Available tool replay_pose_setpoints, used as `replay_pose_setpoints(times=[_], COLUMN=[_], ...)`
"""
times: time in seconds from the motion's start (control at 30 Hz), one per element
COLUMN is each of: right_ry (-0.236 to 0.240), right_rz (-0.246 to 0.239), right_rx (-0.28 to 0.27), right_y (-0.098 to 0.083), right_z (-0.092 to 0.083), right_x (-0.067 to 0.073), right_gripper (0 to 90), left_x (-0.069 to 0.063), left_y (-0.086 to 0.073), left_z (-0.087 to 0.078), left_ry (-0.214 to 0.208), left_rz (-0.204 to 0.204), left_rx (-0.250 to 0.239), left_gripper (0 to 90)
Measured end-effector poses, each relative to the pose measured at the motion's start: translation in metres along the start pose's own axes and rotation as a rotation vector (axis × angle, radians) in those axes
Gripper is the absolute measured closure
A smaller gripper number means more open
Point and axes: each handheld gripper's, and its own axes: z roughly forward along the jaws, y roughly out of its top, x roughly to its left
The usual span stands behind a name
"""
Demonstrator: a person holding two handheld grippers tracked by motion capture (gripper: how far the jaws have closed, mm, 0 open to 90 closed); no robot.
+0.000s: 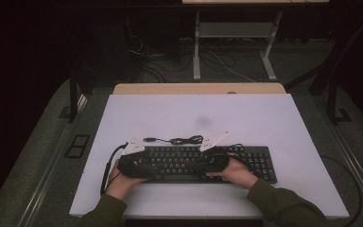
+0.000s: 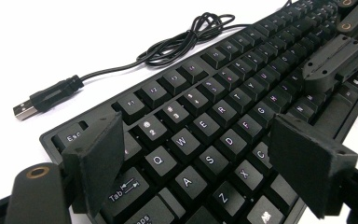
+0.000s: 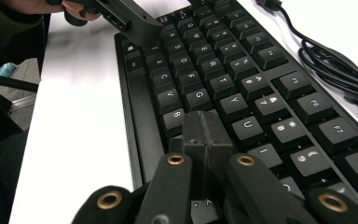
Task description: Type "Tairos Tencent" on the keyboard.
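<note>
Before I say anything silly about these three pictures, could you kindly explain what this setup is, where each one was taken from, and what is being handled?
No robot here: a person at a table holds a hand-held two-jaw tool in each hand. The high view looks down from above: the left tool and the right tool both sit over a black keyboard on the white table. The keyboard's cable lies coiled behind it, its USB plug unplugged.

The other two pictures come from cameras riding on the tools. In the left gripper view, the jaws stand open over the keys near Tab and Q, holding nothing. In the right gripper view, the jaws are shut together, the tip low over the keys near B and N; whether it presses one is unclear.
</note>
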Motion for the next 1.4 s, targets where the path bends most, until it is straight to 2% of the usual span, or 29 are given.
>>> replay_pose_setpoints(times=[0.83,1.4], right_ry=[-0.002,-0.006], right_rz=[-0.015,-0.009], right_rx=[0.046,0.024], right_y=[0.003,0.004], right_z=[0.013,0.008], right_x=[0.008,0.006], right_gripper=[89.5,89.4], left_x=[0.0,0.0], left_y=[0.0,0.001], left_z=[0.001,0.001], left_ry=[-0.001,-0.004], left_rz=[0.002,0.014], left_rx=[0.001,0.0], left_gripper=[17.9,17.9])
